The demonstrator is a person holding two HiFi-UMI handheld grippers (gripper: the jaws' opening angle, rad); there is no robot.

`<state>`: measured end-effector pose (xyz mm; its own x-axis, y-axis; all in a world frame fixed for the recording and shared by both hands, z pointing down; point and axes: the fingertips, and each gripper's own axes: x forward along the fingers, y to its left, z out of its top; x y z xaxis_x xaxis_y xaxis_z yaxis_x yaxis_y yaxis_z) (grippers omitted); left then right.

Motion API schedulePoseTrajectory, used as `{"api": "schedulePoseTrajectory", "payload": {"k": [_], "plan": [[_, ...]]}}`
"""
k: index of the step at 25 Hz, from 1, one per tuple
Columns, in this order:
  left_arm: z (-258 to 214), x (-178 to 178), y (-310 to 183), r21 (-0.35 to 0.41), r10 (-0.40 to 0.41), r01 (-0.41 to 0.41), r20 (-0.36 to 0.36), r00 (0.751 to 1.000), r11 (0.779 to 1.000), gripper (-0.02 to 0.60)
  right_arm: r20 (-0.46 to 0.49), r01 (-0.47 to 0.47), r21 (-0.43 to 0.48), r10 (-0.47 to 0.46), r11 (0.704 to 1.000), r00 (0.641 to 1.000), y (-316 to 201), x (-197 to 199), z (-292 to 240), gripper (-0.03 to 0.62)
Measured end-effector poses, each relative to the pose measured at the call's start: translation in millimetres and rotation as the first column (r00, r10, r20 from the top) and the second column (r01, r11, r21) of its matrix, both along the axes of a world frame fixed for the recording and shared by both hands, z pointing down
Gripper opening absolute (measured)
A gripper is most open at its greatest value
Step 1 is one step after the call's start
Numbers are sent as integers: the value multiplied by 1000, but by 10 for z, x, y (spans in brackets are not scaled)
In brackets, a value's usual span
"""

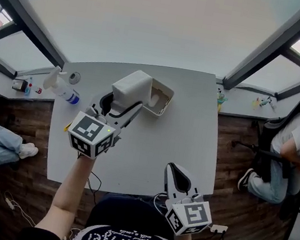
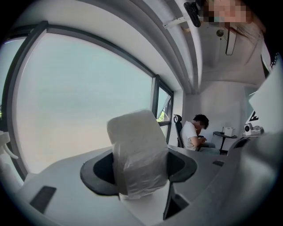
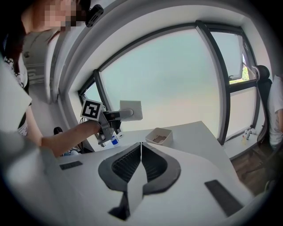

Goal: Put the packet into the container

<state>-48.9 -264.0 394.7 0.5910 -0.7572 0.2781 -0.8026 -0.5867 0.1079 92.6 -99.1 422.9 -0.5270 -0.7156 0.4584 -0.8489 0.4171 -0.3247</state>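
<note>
The left forearm reaches up across the white table [image 1: 151, 145], and the left gripper [image 1: 122, 106] clamps the white packet [image 1: 131, 88] between wide-set jaws, holding it aloft just left of the container [image 1: 168, 101]. The right gripper [image 3: 140, 159] hangs near the table edge well below the container, its jaws together on nothing. Large windows and wood flooring surround the table. A spray bottle [image 1: 61, 87] lies farther left of the container. The packet hides the container's left rim, and the brownish matter inside is unclear.
</note>
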Motion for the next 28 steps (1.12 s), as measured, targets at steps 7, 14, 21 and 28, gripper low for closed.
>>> {"api": "schedulePoseTrajectory", "payload": {"k": [7,14,21,28], "plan": [[130,38,-133,-30,14,-14,12,1000,999,281,-6,12,-15,-12,1000,1000,33,-50,49,17],[246,67,-189,-58,27,-26,23,999,998,281,-4,10,-14,-10,1000,1000,50,-80,38,17],[431,79,-253,-90,34,-28,63,997,996,281,-10,-1,-16,1,1000,1000,80,-50,58,17],[534,178,-297,-130,56,-50,44,997,990,282,-5,-20,-22,19,1000,1000,86,-23,57,17]]}}
